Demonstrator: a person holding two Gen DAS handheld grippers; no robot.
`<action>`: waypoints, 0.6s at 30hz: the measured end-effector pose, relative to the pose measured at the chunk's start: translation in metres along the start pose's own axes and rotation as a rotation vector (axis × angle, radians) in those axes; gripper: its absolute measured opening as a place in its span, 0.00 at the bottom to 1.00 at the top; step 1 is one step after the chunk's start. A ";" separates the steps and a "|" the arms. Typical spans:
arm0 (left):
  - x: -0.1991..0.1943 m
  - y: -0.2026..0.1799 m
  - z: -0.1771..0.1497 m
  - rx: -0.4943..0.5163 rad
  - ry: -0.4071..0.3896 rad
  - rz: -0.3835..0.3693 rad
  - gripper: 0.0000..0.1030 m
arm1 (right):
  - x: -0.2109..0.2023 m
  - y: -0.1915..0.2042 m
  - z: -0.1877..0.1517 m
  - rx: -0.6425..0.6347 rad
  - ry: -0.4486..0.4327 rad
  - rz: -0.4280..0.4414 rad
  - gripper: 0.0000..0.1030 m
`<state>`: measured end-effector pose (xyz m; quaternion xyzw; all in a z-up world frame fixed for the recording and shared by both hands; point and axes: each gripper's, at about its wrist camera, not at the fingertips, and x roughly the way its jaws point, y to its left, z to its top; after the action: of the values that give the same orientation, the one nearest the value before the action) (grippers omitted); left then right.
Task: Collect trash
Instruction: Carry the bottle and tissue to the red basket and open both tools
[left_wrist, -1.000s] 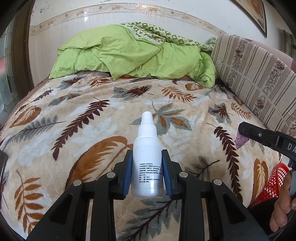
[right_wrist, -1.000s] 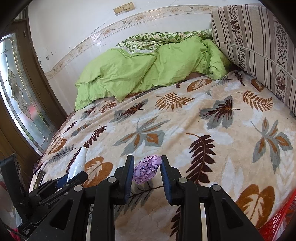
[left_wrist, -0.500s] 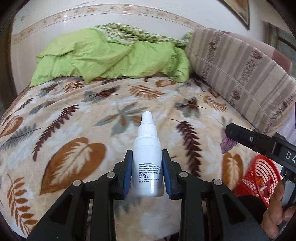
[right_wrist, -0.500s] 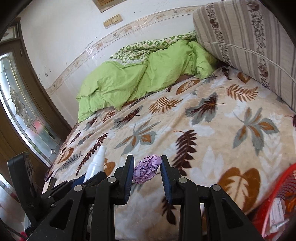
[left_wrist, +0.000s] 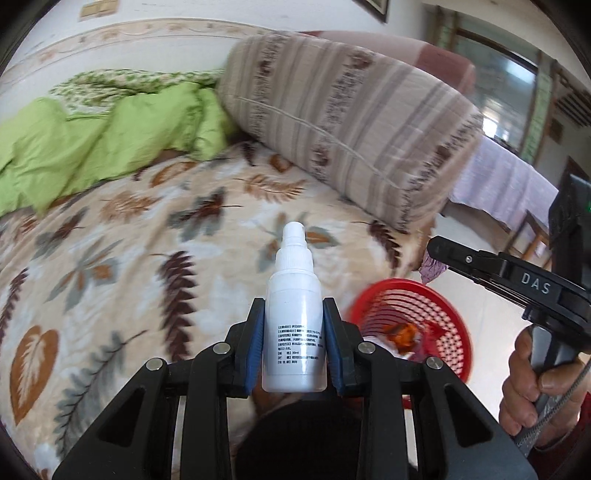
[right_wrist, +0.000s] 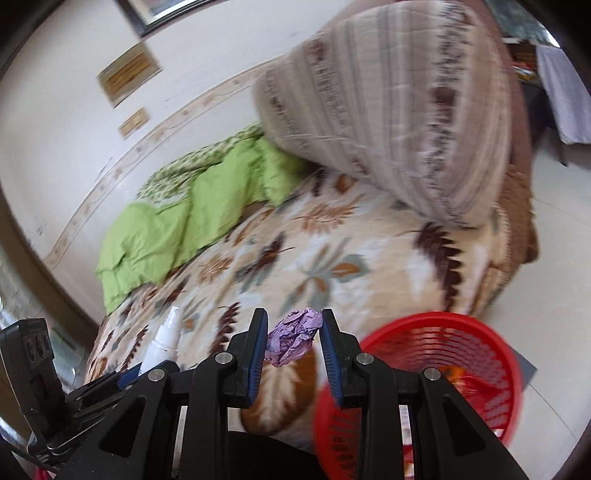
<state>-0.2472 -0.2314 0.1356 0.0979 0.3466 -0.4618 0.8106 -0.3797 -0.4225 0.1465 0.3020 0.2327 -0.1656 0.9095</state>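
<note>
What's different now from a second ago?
Both claws swung away from the bed toward the red basket on the floor, which now shows much more fully. Unchanged: the left claw grips the white bottle, and the right claw grips the purple paper wad.

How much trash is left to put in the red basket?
Some trash already lies in the red basket. In hand: the left claw grips a white spray bottle, and the right claw grips a crumpled purple paper. Both are near the basket but not dropped in yet. No other trash shows on the leaf-print blanket.
</note>
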 end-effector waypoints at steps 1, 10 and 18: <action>0.005 -0.007 0.003 0.006 0.014 -0.025 0.28 | -0.008 -0.012 0.002 0.013 -0.006 -0.026 0.29; 0.049 -0.078 0.006 0.115 0.159 -0.216 0.31 | -0.031 -0.066 0.003 0.099 -0.001 -0.153 0.38; 0.025 -0.066 0.001 0.128 0.092 -0.166 0.55 | -0.043 -0.058 -0.005 0.083 -0.004 -0.253 0.71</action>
<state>-0.2921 -0.2855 0.1310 0.1414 0.3600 -0.5437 0.7449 -0.4428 -0.4571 0.1380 0.3071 0.2599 -0.2891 0.8687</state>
